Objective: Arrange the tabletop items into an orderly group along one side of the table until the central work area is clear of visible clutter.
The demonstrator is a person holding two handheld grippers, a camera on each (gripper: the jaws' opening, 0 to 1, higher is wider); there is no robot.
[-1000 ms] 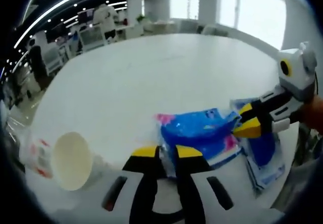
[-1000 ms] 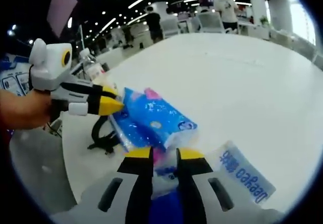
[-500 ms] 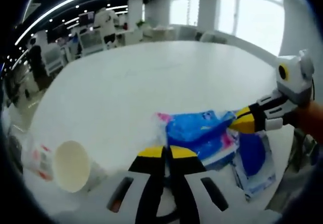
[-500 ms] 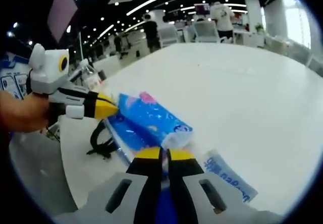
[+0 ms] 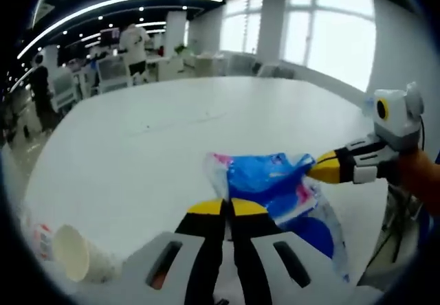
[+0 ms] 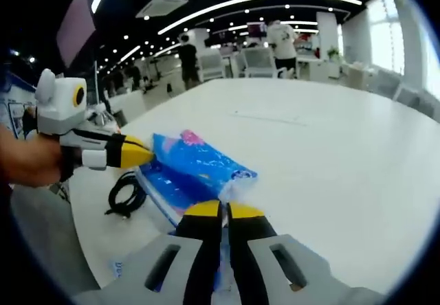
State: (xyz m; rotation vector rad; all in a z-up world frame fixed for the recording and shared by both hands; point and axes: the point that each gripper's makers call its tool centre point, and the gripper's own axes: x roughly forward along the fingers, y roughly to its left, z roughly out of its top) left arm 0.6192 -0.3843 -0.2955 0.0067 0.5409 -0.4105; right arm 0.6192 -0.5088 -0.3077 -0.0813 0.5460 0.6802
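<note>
Left gripper view: blue packet [image 5: 275, 185] is pinched at its near edge by the left gripper [image 5: 227, 209], above the white table [image 5: 172, 133]; a paper cup [image 5: 72, 253] is lying nearby.

Right gripper view: the packet's opposite end is clamped by the right gripper [image 6: 221, 211]; a black cable [image 6: 124, 191] is seen beside it.

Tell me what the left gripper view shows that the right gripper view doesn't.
The left gripper view alone has the tipped white paper cup and bright windows behind. The right gripper view alone has the coiled black cable. Both share the white round table and the blue plastic packet, which the left gripper and right gripper pinch at opposite ends.
</note>
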